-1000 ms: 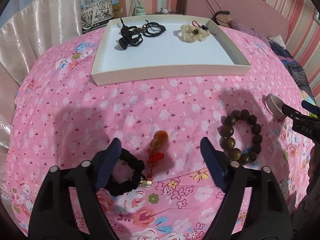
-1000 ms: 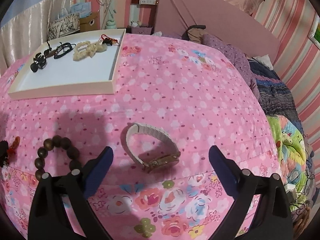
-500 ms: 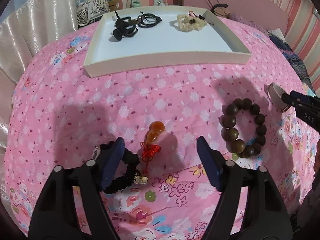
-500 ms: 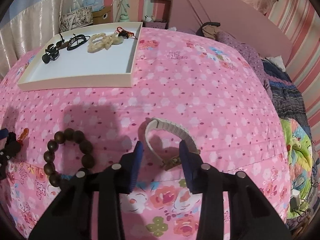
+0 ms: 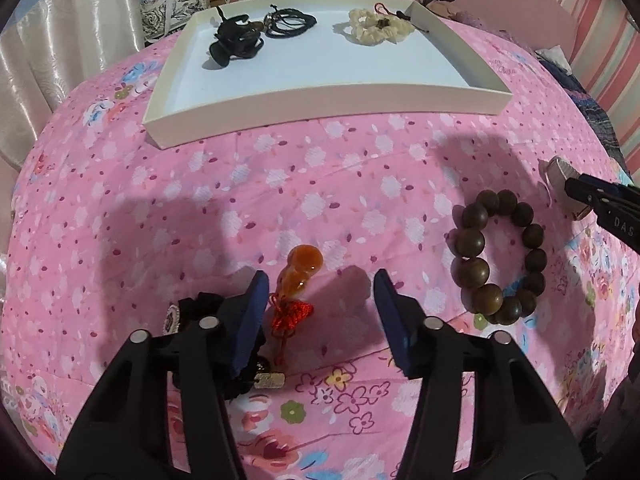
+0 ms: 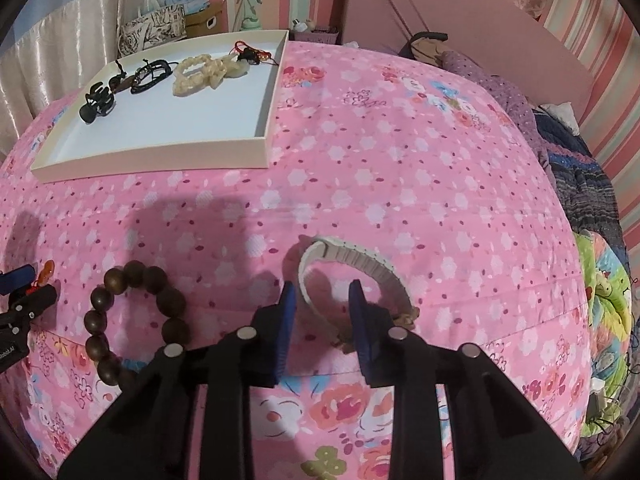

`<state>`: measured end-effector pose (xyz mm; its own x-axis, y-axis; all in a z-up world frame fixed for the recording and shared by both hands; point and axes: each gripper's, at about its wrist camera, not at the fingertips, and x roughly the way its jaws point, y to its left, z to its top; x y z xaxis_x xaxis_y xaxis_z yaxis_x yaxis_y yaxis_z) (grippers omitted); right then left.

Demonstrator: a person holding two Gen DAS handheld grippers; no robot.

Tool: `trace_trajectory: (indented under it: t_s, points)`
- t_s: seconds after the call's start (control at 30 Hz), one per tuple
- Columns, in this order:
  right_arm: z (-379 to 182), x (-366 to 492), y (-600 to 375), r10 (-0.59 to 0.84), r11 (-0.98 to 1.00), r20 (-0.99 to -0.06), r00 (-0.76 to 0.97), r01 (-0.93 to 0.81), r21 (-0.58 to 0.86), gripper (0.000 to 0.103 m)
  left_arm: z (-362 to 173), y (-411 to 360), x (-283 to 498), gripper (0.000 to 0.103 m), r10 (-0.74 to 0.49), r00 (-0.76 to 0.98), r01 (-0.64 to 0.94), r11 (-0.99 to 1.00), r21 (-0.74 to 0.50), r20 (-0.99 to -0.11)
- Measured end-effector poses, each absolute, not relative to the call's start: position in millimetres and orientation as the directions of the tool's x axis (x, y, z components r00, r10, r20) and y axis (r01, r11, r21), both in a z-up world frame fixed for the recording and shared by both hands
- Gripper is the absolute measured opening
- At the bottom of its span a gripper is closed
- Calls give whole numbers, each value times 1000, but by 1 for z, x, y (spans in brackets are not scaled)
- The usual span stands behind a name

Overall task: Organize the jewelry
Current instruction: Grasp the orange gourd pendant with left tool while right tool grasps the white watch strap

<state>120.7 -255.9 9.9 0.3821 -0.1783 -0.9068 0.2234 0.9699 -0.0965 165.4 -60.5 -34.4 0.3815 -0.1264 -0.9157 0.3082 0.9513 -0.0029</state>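
An orange gourd pendant (image 5: 302, 270) with a red knot lies on the pink bedspread between the fingers of my left gripper (image 5: 322, 312). Those jaws are closing; the pendant sits by the left finger, with a gap on the right. A black bracelet (image 5: 196, 304) is half hidden behind that finger. My right gripper (image 6: 324, 316) is closing its jaws on a white-strapped watch (image 6: 360, 264), and the pads touch its near side. A brown wooden bead bracelet (image 5: 496, 256) lies between the two grippers.
A white tray (image 5: 328, 100) at the far side holds black pieces (image 5: 236, 40) and a cream bracelet (image 5: 378, 26). Curtains and boxes stand behind it. Folded blankets (image 6: 576, 168) lie at the right edge of the bed, below a pink headboard.
The left gripper sank toward the pendant and its jaws narrowed around it. The right jaws went from wide open to close around the watch.
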Motion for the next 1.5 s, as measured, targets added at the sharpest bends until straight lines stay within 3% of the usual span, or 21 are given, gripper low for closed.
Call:
trace_trajectory:
  t_s: [0.5,0.7,1.03,1.5]
  points:
    - [2,122,-257,-200,964,-910,363,237,-117,28,-38,-55,164,24,-88,384,299,954,34,-919]
    - [-4,125,-255,-186,967,-917,354,230,-107,21,-37,-49,166,15,-97,382,283,959,16,-919]
    - [-14,129,-252,-152,971,-922,356,228,-73,6,-36,-46,170,12,-105,387,268,963,3,-916]
    - [9,122,-264,-165,958,-883,439,284,-38,3,-15,-45,168,12,-106,445,248,969,9,-889]
